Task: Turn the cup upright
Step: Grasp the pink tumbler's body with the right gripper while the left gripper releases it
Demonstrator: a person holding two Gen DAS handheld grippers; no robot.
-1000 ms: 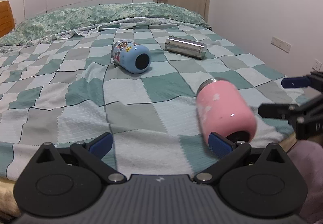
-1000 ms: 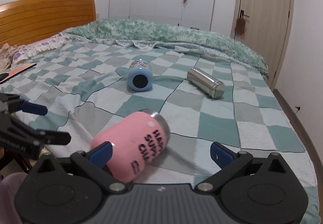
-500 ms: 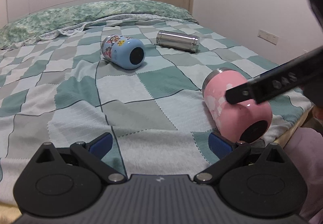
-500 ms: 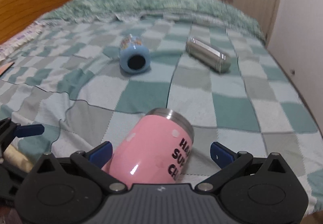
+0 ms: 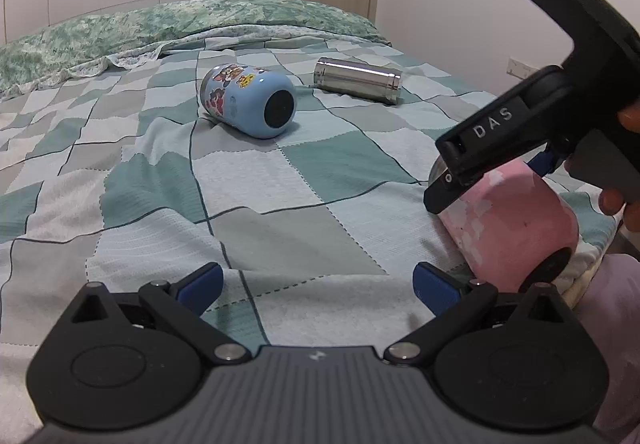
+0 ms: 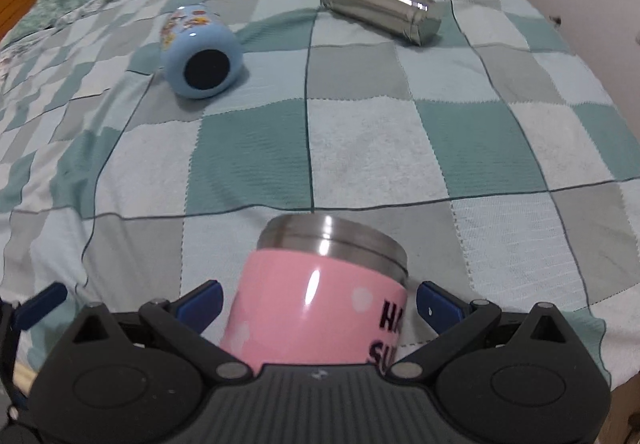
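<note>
Three cups lie on their sides on the bed (image 6: 520,148). The pink cup (image 6: 320,308) rests near the bed's edge, steel rim toward 12 o'clock in the right wrist view. Since a second ago, the right gripper (image 6: 320,298) has advanced; its open fingers now bracket the cup body without clamping. Closing is judged the next step. The left gripper (image 5: 316,282) hangs open, empty. The blue cup (image 6: 200,52) at 10 o'clock and the steel cup (image 6: 380,8) at 1 o'clock are unmoved.
</note>
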